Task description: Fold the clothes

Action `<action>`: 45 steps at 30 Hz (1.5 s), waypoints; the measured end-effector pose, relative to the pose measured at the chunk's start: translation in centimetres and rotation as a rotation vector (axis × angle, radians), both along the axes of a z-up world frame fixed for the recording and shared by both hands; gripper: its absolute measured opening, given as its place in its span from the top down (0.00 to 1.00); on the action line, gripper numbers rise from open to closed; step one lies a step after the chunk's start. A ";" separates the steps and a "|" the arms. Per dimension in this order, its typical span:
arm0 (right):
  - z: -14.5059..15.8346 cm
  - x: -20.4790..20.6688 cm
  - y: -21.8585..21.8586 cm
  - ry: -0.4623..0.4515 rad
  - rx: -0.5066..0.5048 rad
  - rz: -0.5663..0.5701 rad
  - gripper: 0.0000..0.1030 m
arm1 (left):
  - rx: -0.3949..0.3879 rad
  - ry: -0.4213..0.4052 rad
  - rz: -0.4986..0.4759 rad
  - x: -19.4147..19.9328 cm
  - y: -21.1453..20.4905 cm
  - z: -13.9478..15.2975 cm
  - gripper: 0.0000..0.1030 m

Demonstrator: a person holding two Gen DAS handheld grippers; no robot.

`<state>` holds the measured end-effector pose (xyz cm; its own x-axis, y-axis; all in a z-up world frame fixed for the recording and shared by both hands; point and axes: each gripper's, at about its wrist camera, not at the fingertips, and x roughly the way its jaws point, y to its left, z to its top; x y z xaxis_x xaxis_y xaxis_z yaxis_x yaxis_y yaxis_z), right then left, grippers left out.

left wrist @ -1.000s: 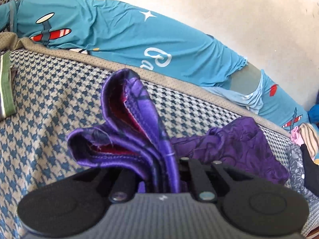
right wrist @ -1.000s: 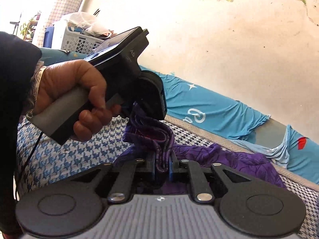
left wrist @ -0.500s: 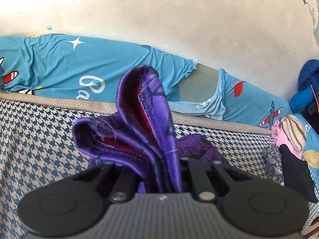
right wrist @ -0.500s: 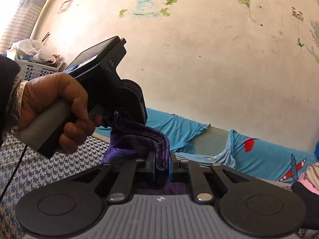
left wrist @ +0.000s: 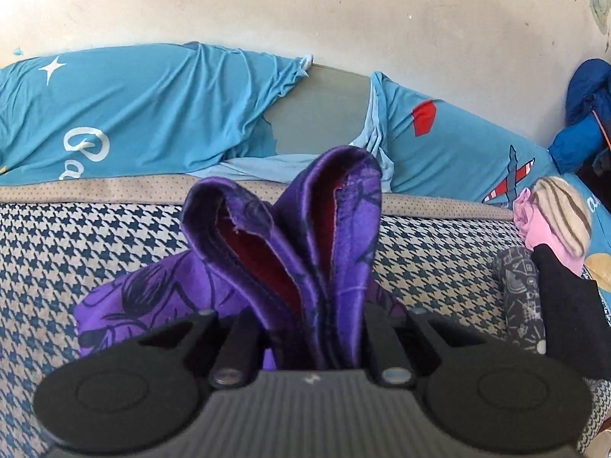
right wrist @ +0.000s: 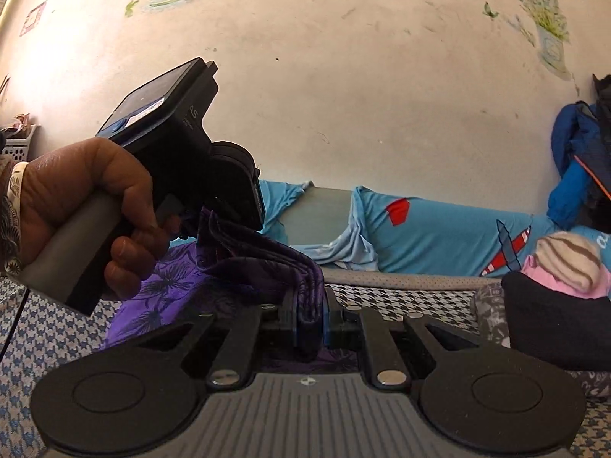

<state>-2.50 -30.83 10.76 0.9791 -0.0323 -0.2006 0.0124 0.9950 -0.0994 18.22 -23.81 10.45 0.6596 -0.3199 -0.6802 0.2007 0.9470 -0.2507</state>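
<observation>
The purple printed fabric garment with a red lining (left wrist: 324, 252) is clamped in both sets of fingers: the left gripper (left wrist: 313, 343), its jaws just eased slightly, pinches bunched folds, and the right gripper (right wrist: 309, 316) pinches another edge. Seen from the right wrist, the cloth runs toward ten o'clock to the left hand (right wrist: 88, 206), so its held span probably lies between the hands, above the blue-and-cream houndstooth bed (left wrist: 76, 252).

Purple garment (left wrist: 336, 236) with dark print and red lining, blue-and-white houndstooth cover (left wrist: 76, 244), teal sheet (left wrist: 152, 107) with white lettering
</observation>
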 end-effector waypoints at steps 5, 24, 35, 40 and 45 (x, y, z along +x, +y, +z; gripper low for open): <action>-1.9 2.7 -2.2 0.117 0.131 -0.103 0.89 | -0.027 0.014 0.005 1.2 -1.2 -0.4 0.59; -2.7 3.1 -5.1 0.142 0.332 -0.150 0.61 | 0.074 -0.112 0.020 -7.2 5.3 1.7 0.05; -3.5 3.2 -3.2 0.124 0.331 0.035 0.60 | 0.130 -0.028 0.087 -12.8 7.4 -3.4 0.04; -4.2 4.8 -3.1 0.176 0.356 0.072 0.60 | 0.128 0.006 0.089 -13.0 7.6 -5.0 0.00; -5.7 6.8 -5.0 0.232 0.429 -0.047 0.60 | 0.114 0.035 0.088 -12.9 7.9 -5.9 0.00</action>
<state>4.28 -35.81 5.06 0.9064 0.0576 -0.4185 0.0847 0.9458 0.3136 5.36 -15.91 4.53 0.6571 -0.1815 -0.7316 0.1087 0.9832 -0.1463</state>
